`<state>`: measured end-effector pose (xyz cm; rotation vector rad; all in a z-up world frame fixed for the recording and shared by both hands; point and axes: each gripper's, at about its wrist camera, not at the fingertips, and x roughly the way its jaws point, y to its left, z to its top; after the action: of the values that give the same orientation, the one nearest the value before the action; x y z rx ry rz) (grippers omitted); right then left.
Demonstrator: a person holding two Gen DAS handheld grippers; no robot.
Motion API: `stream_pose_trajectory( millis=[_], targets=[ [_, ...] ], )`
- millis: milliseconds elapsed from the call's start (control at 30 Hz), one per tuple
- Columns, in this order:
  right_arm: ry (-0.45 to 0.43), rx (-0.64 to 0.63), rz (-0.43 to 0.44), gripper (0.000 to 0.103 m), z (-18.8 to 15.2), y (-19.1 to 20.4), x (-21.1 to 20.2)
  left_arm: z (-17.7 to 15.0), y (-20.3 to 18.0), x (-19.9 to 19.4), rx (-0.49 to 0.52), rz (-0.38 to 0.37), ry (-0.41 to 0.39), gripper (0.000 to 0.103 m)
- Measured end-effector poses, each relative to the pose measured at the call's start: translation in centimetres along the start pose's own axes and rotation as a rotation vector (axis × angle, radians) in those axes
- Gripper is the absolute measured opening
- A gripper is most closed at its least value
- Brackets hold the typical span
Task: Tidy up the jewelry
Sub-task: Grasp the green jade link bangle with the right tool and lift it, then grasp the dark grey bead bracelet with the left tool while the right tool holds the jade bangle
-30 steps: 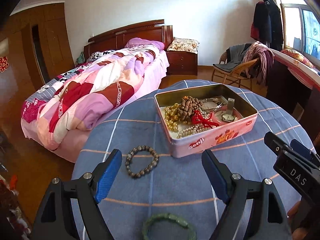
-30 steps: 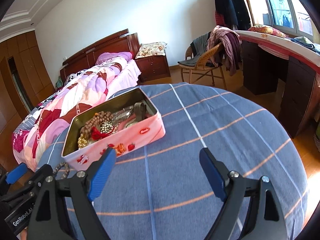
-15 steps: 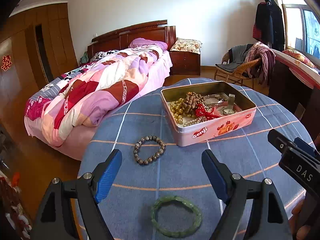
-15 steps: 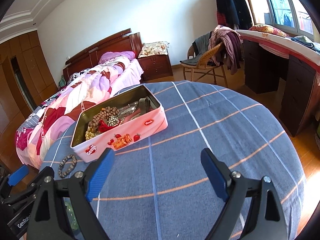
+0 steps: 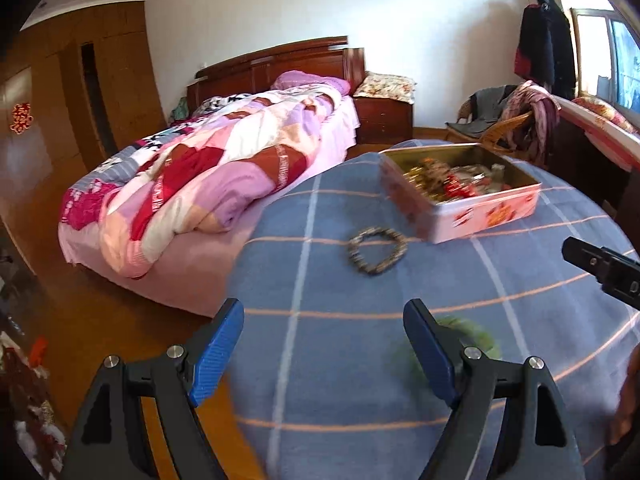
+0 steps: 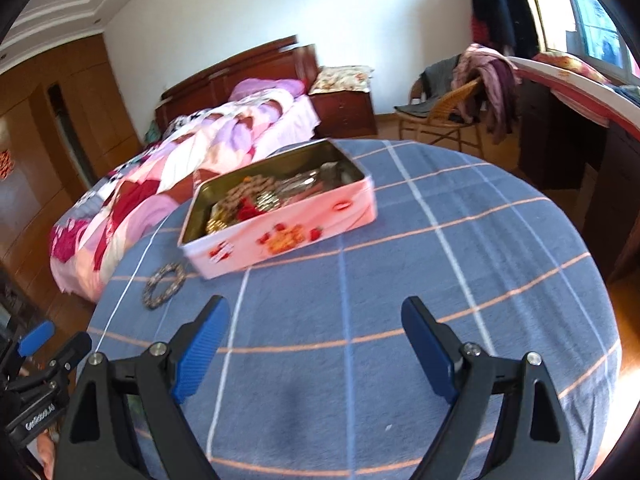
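Your left tool (image 5: 323, 334) hangs spread apart and empty over the worktop (image 5: 340, 380). Ahead of it lies the beaded bracelet (image 5: 376, 250), with the green bangle (image 5: 476, 332) beside its right finger. Further right sits the pink tin (image 6: 280, 216) of jewelry. Your right tool (image 6: 316, 338) is also spread, holding nothing.
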<state>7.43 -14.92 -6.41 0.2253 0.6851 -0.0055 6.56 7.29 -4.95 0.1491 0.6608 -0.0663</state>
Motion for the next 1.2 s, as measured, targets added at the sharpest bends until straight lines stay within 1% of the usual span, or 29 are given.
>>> stream_pose_trajectory(
  millis=[33,100,133,200,300,400,467,533,567,633,667,700,733,767,800,900,967,1033,1100,1133,1200],
  targets=[
    [0.013,-0.008,0.014,0.088,-0.1,0.4,0.1,-0.2,0.3,0.0,-0.001,0.007,0.004,0.082],
    [0.041,-0.024,0.081,0.084,-0.4,1.2,0.3,-0.4,0.9,0.2,-0.008,0.014,0.011,0.082],
    [0.052,-0.033,0.106,0.084,-0.6,1.6,0.4,-0.5,1.1,0.2,-0.013,0.015,0.013,0.082],
    [0.109,-0.076,0.192,0.084,-1.2,3.0,1.1,-0.6,1.6,0.3,-0.024,0.01,0.018,0.082],
    [0.184,-0.15,0.268,0.084,-2.1,5.7,2.1,-0.7,2.1,0.2,-0.033,0.006,0.017,0.082],
    [0.25,-0.263,0.28,0.084,-2.8,8.7,3.2,-0.6,3.0,-0.1,-0.052,0.004,0.011,0.082],
    [0.277,-0.317,0.281,0.084,-3.3,10.4,3.9,-0.6,3.6,-0.2,-0.064,0.005,0.009,0.082],
    [0.317,-0.377,0.267,0.084,-4.0,11.9,4.8,-0.5,4.0,-0.2,-0.068,0.017,0.008,0.082],
    [0.318,-0.41,0.249,0.085,-4.3,12.5,4.8,-0.6,4.2,-0.2,-0.071,0.022,0.008,0.082],
    [0.313,-0.481,0.223,0.079,-5.0,13.4,4.7,-0.6,4.5,0.0,-0.083,0.021,0.013,0.082],
    [0.305,-0.498,0.206,0.067,-5.0,13.6,4.6,-0.6,4.6,0.1,-0.093,0.015,0.017,0.082],
    [0.293,-0.521,0.177,0.051,-5.1,13.6,4.6,-0.6,4.7,0.2,-0.098,0.006,0.021,0.082],
    [0.29,-0.531,0.176,0.045,-4.9,13.5,4.6,-0.6,4.6,0.3,-0.101,-0.006,0.026,0.082],
    [0.293,-0.529,0.185,0.033,-4.8,13.2,4.6,-0.6,4.4,0.4,-0.1,-0.017,0.029,0.082],
    [0.292,-0.526,0.179,0.018,-4.5,12.6,4.7,-0.6,4.2,0.5,-0.098,-0.026,0.03,0.082],
    [0.296,-0.463,0.184,0.017,-3.4,10.6,5.0,-0.4,3.6,0.9,-0.09,-0.053,0.033,0.082],
    [0.28,-0.412,0.168,0.017,-2.6,8.9,5.0,-0.1,3.1,1.5,-0.097,-0.076,0.045,0.082],
    [0.244,-0.314,0.186,0.017,-1.2,6.6,4.6,0.4,2.7,2.0,-0.106,-0.11,0.056,0.082],
    [0.206,-0.221,0.205,0.017,0.0,4.9,4.1,1.3,1.9,2.8,-0.103,-0.161,0.064,0.082],
    [0.178,-0.178,0.205,0.017,0.7,4.0,3.9,1.8,1.4,3.4,-0.093,-0.183,0.072,0.082],
    [0.128,-0.138,0.187,0.017,1.5,3.2,3.6,2.7,0.3,4.8,-0.065,-0.208,0.095,0.082]
  ],
)
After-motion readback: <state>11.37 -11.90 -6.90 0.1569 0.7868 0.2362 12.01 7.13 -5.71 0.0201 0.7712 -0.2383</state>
